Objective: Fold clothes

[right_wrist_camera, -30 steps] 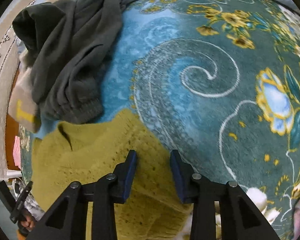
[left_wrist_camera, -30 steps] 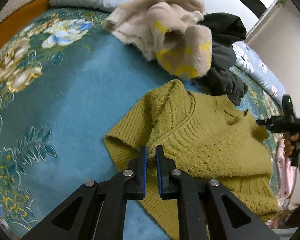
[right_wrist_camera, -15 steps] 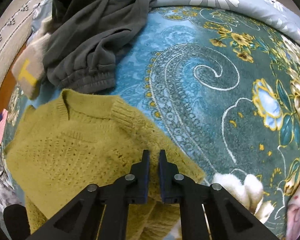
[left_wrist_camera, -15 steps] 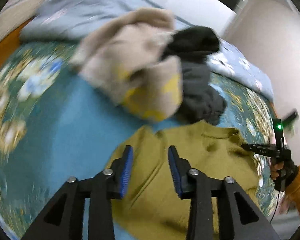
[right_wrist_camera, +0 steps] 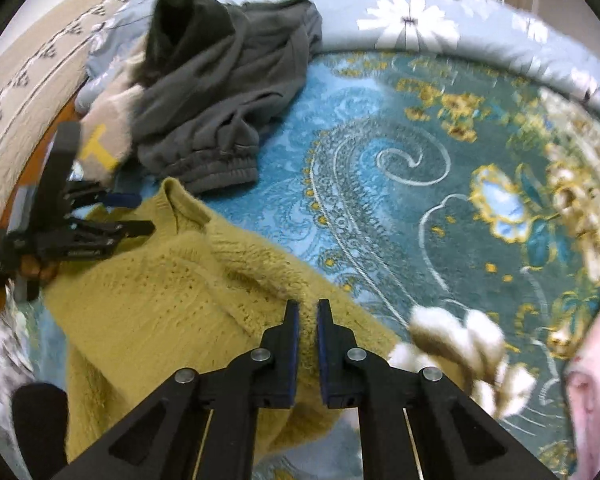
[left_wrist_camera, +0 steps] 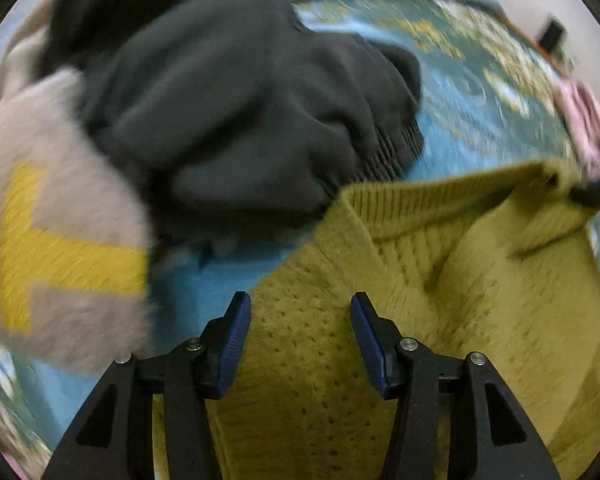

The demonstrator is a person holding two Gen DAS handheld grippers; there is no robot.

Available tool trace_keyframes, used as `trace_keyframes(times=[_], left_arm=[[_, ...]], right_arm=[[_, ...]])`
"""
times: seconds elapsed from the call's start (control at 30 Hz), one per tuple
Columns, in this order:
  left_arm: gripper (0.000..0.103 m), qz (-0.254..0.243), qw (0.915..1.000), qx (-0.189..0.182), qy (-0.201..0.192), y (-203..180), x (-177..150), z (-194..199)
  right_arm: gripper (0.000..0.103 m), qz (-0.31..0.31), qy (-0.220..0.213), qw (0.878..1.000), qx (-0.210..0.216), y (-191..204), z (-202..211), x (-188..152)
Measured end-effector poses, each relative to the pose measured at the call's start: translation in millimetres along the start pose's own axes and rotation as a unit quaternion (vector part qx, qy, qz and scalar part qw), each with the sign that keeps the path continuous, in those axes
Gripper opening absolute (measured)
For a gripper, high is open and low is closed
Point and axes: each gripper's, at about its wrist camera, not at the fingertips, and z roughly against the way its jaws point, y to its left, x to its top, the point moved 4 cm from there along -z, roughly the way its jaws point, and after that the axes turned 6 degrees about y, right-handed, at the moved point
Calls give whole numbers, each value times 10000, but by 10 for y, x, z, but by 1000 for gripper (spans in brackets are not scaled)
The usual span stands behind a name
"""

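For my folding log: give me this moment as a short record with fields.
surface: teal floral blanket
garment worked on: olive knit sweater, partly lifted
left gripper: open above the sweater, just opened
right gripper: shut on the sweater's edge
other clothes: dark grey sweatpants, beige sweater with yellow marking

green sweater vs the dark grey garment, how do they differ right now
The green sweater is chunky olive knit, mostly spread out; the dark grey garment is smooth fleece, bunched in a heap. The right gripper pinches the sweater's edge; nothing grips the grey one. Both lie on the blue floral blanket.
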Motion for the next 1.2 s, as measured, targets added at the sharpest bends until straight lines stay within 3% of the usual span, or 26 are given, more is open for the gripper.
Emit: trace_keyframes(times=[0.3, 0.47, 0.67, 0.77, 0.8, 1.03, 1.2], left_arm=[[53, -328, 9994, -104, -104, -133, -4, 98], [53, -855, 9960, 139, -211, -248, 83, 201], [51, -1075, 9940, 215, -32, -378, 203, 5], [18, -910, 9953, 278, -184, -412, 199, 2], [12, -883, 9954, 270, -259, -421, 188, 25], [8, -308, 9961, 87, -820, -332, 7, 366], [7, 225, 9894, 105, -1433, -263, -233, 785]], right_arm=[[8, 626, 150, 9973, -363, 238, 34, -542], [8, 517, 192, 9980, -324, 162, 40, -583], [8, 474, 184, 9982, -312, 146, 59, -551], [8, 443, 191, 9984, -298, 142, 65, -557], [8, 422, 186, 9985, -294, 141, 72, -558], [8, 290, -116, 9983, -489, 35, 278, -445], [8, 279, -668, 9942, -795, -30, 550, -97]])
